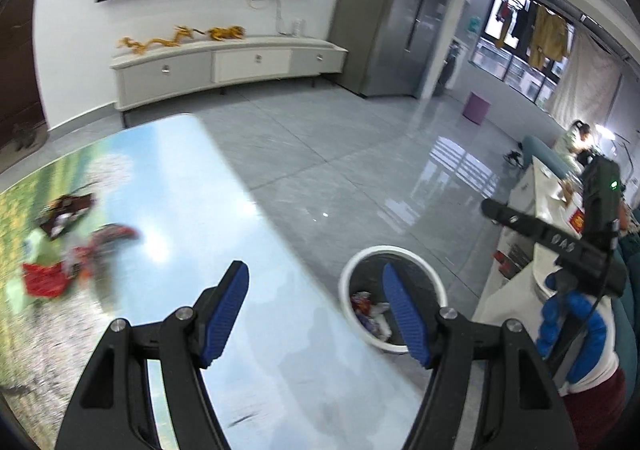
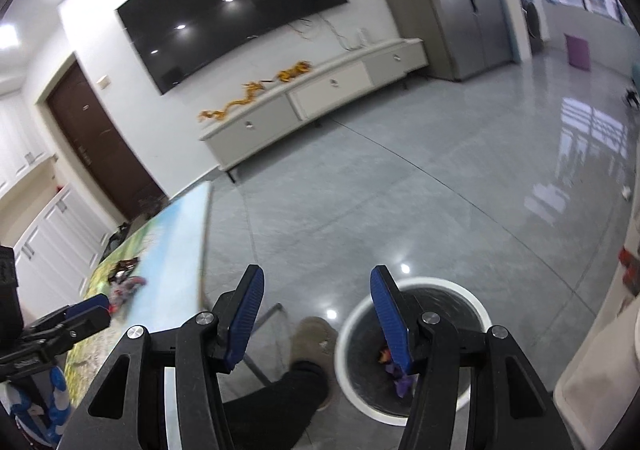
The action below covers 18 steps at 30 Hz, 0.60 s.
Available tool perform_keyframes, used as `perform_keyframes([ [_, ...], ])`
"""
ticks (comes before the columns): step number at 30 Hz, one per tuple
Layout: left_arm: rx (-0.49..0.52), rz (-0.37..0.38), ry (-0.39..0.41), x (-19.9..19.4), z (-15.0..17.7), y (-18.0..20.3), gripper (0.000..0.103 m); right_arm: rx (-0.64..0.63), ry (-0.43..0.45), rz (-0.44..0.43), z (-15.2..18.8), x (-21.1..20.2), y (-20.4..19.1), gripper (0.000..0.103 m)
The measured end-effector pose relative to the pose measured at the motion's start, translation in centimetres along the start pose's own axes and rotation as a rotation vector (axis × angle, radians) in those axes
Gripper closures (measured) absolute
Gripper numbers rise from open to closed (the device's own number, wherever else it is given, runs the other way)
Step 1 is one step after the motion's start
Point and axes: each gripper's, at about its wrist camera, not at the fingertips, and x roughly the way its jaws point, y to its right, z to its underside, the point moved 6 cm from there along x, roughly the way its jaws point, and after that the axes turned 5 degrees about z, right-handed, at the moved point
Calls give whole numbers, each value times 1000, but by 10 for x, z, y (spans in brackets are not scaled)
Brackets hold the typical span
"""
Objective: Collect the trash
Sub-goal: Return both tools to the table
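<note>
My left gripper is open and empty, over the right edge of the table, which has a landscape print. Several wrappers lie on the table at the left: a red one, a dark brown one and a crumpled red and grey one. A white-rimmed trash bin stands on the floor beside the table with wrappers inside. My right gripper is open and empty above the floor, just left of the bin. The wrappers on the table show at the left.
The right gripper's body and a blue-gloved hand are at the right in the left wrist view. A person's leg and slipper stand beside the bin. A TV stand, a refrigerator and a white cabinet border the grey tiled floor.
</note>
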Motion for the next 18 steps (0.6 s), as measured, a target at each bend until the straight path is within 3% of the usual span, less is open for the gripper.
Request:
perform_keyframes([
  [9,-113,-138,50,-65,36,-107,35,-129,-5,-84,-2,7,-89,49],
  [18,-260,-246,85,-106,59,-212,35,-253,-83,-182,14,47,-180,49],
])
